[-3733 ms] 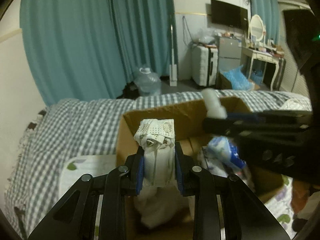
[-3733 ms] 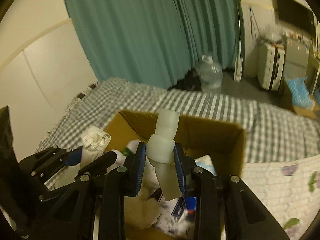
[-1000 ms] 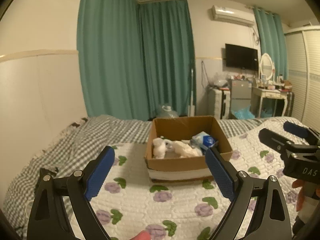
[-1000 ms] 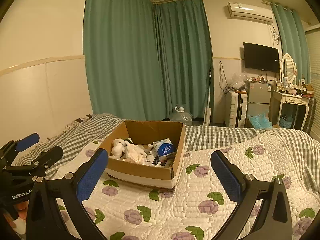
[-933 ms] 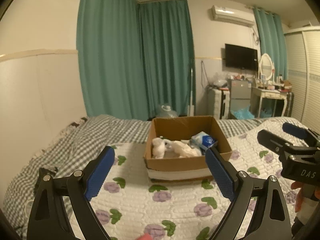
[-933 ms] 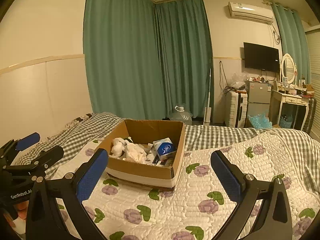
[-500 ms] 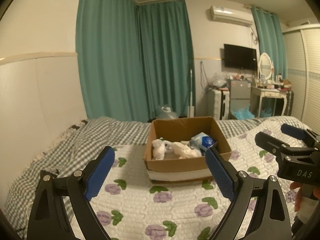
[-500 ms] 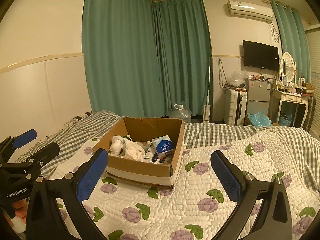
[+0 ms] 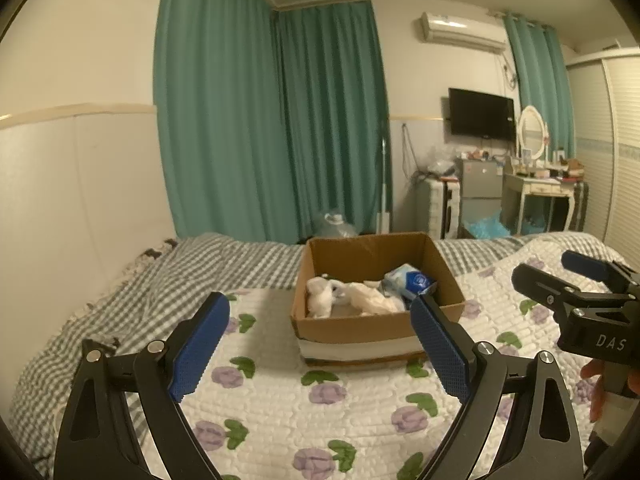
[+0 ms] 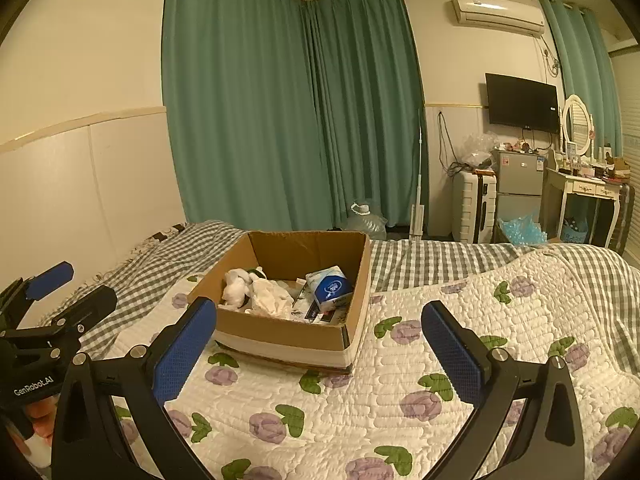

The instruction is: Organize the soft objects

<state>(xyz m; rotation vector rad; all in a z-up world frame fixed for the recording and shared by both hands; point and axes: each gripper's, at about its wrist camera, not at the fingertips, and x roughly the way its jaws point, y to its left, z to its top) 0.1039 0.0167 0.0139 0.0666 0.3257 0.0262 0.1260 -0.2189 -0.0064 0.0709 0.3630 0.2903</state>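
Observation:
An open cardboard box [image 9: 360, 326] [image 10: 280, 338] stands on the flowered quilt. Inside lie white soft cloth items [image 9: 320, 298] [image 10: 236, 290] and a blue-and-white tissue pack [image 9: 410, 282] [image 10: 330, 286]. My left gripper [image 9: 320, 350] is wide open and empty, held back from the box's near side. My right gripper [image 10: 320, 350] is wide open and empty, also held back from the box. The right gripper also shows at the right edge of the left wrist view [image 9: 560, 280]; the left gripper shows at the left edge of the right wrist view [image 10: 60, 292].
The white quilt with purple flowers [image 10: 400, 400] covers the bed over a grey checked blanket [image 9: 140, 292]. Teal curtains [image 10: 280, 120], a water jug [image 10: 366, 218], a suitcase [image 10: 474, 206], a small fridge [image 10: 518, 184] and a dressing table [image 10: 580, 192] stand beyond the bed.
Earlier both grippers held white soft items over the box. Now both are open, empty and drawn back from it. In the last second the views have barely shifted.

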